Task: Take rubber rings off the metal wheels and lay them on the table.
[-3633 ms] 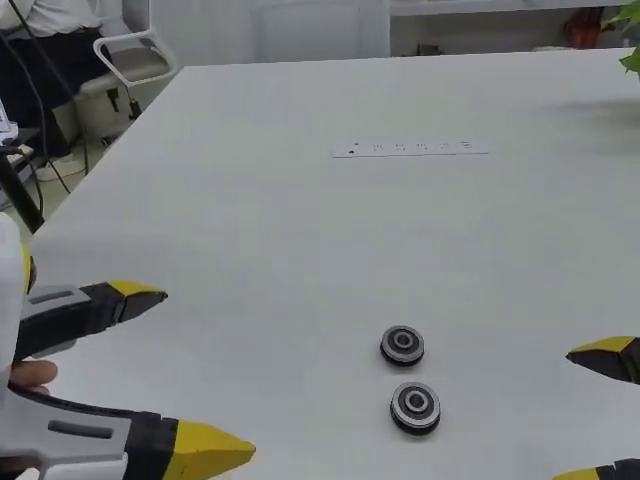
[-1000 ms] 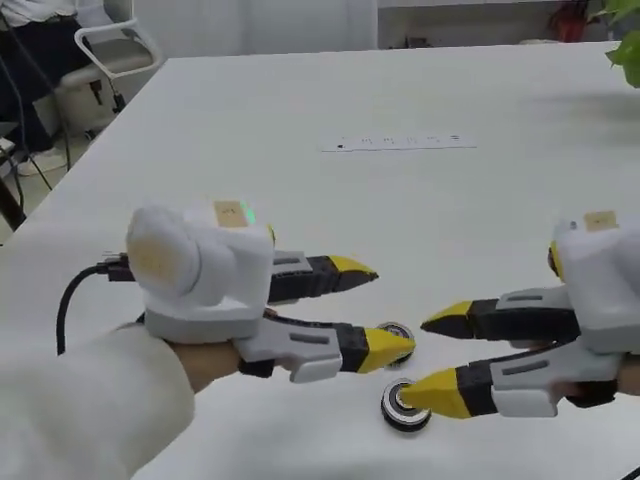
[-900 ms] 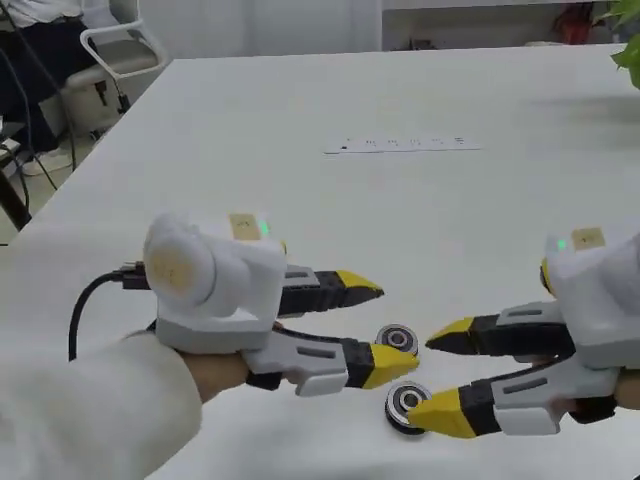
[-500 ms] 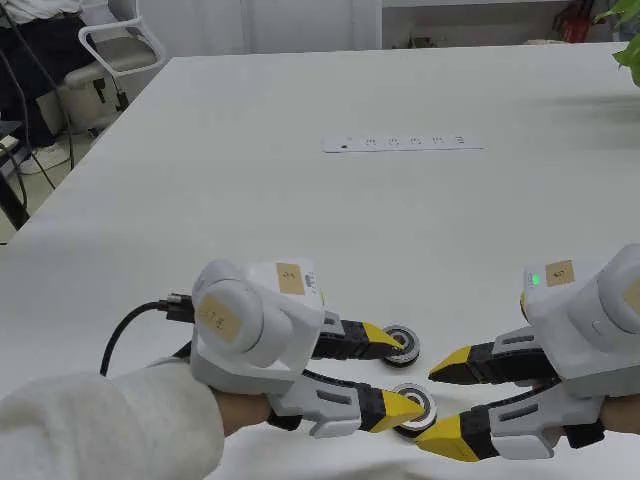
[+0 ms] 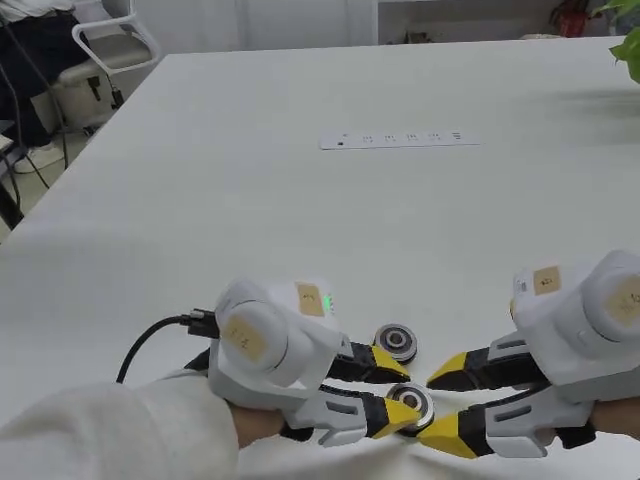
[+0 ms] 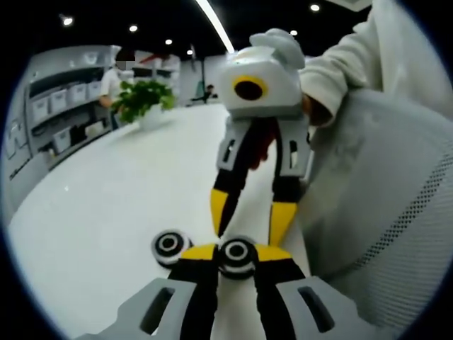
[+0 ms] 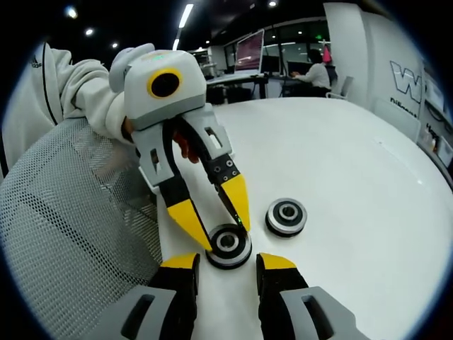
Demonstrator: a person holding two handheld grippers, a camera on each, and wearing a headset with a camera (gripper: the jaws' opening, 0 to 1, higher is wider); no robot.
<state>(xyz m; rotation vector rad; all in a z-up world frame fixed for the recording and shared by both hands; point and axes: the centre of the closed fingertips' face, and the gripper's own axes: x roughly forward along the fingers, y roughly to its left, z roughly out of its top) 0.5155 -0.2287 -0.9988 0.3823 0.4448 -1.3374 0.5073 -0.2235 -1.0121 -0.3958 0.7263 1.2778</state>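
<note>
Two metal wheels with black rubber rings lie on the white table (image 5: 300, 200). The far wheel (image 5: 397, 340) rests free, also in the left gripper view (image 6: 170, 244) and the right gripper view (image 7: 287, 216). My left gripper (image 5: 392, 390) comes in from the left and is shut on the near wheel (image 5: 411, 402); its yellow tips press both sides of that wheel (image 6: 237, 255). My right gripper (image 5: 443, 404) faces it from the right, open, with its fingertips just short of the same wheel (image 7: 228, 246). The two grippers point at each other across the wheel.
A white power strip (image 5: 398, 139) lies mid-table, well beyond the wheels. The left gripper's black cable (image 5: 150, 335) trails left. An office chair (image 5: 110, 45) stands off the far left corner and a green plant (image 5: 625, 45) sits at the far right edge.
Both grippers came in from the sides and dropped to the near wheel. The left jaws closed around it and the right tips moved up close opposite.
</note>
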